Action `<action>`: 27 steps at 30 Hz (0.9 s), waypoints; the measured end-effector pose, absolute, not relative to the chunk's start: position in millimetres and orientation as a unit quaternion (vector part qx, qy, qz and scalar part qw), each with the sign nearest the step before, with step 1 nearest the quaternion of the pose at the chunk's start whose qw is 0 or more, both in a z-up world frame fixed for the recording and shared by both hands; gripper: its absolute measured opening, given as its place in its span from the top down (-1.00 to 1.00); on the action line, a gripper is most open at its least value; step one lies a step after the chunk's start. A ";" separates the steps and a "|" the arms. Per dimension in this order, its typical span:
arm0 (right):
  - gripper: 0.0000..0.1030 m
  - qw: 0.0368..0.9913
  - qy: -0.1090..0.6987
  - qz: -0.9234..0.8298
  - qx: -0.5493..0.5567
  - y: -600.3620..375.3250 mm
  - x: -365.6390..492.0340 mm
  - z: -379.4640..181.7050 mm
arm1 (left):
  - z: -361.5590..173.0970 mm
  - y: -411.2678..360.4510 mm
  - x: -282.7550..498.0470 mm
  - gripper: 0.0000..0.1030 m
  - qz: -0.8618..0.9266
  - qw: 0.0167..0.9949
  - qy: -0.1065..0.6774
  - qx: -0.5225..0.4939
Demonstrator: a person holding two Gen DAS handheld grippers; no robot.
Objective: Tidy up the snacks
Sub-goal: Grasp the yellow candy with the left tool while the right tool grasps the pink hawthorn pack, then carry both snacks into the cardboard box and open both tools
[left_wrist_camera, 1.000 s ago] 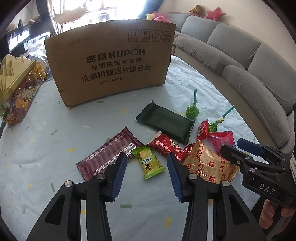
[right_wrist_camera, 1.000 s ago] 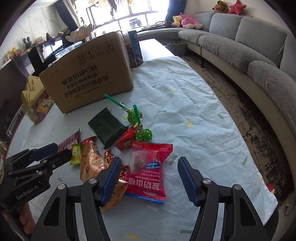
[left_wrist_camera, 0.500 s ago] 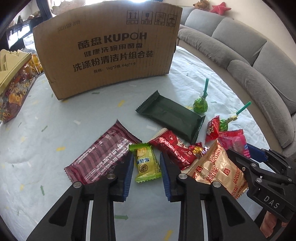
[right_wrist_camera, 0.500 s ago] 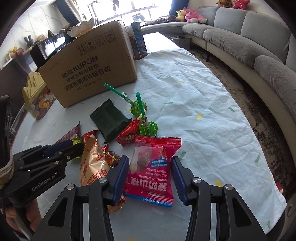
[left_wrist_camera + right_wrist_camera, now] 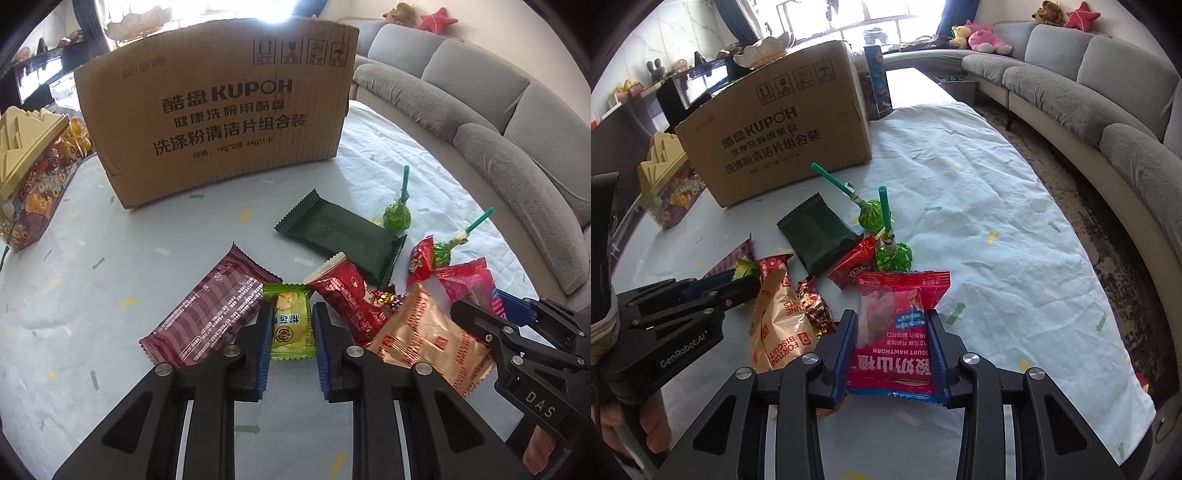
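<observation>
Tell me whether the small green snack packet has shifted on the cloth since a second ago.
No. The green snack packet still touches the maroon wrapper; only the left hand-held gripper is closing around it.

Ahead of my jaws and curving round to their right runs a grey sectional sofa [image 5: 1089, 85] with plush toys [image 5: 982, 35] on its far end, bright windows [image 5: 886, 11] glare beyond, a dark cabinet [image 5: 683, 92] stands far left, and worn patterned floor [image 5: 1082, 206] lies below the sofa.
</observation>
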State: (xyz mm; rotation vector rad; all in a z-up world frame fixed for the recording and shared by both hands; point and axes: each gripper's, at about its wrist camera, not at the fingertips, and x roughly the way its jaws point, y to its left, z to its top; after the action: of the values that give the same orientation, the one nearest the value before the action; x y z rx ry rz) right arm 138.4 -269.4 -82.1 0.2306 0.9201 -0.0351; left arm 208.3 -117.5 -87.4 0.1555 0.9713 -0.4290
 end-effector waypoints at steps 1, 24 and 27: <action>0.27 0.890 0.441 -0.018 0.111 -269.6 137.2 -80.6 | -85.5 -116.6 206.5 0.57 -0.205 0.860 0.461 0.074; 0.28 0.927 0.363 0.020 0.097 -246.9 125.2 -12.2 | -7.8 -85.1 183.9 0.57 -0.217 0.900 0.375 0.045; 0.28 0.931 0.351 0.028 0.094 -241.6 132.5 -3.4 | 2.6 -77.9 188.0 0.57 -0.209 0.908 0.361 0.045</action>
State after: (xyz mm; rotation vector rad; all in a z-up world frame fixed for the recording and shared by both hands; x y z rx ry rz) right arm 132.5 -241.7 -3.4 0.1917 0.7186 0.0570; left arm 188.0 -77.9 2.6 0.0926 0.7450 -0.4314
